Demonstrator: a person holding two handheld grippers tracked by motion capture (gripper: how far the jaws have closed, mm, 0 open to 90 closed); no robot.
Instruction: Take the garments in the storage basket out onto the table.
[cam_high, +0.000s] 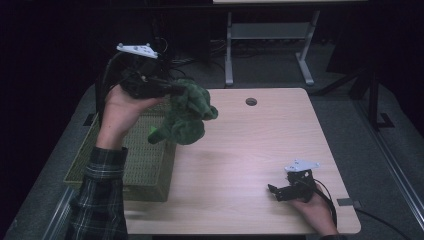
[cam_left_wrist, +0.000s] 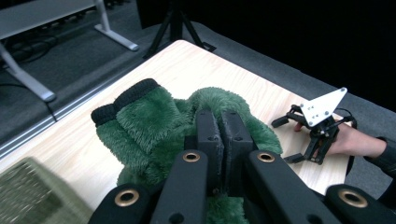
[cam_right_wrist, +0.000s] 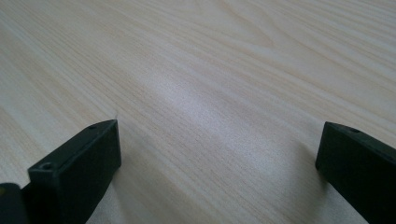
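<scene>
- The left gripper (cam_high: 172, 90) is raised above the bench's (cam_high: 250, 145) far-left corner, its jaws pressed together on a green plush toy (cam_high: 187, 115); in the left gripper view the two black jaws sit side by side, sunk into the fur (cam_left_wrist: 154, 121).
- The toy hangs in the air, partly over the woven green basket (cam_high: 145, 170) and partly over the bare wood just beside the basket's right wall. A black cuff (cam_left_wrist: 123, 100) edges one of its limbs.
- The basket stands along the bench's left edge, its near-left corner reaching past that edge.
- The right gripper (cam_high: 276, 191) rests low near the near-right corner, close to the near edge, held in the person's hand (cam_high: 312, 207). Its jaws are spread wide, with bare wood grain (cam_right_wrist: 210, 107) between them and nothing in the gap.
- From the basket's right wall across to the right edge, the middle and far parts of the bench lie open. A round cable hole (cam_high: 251, 101) sits near the far edge.
</scene>
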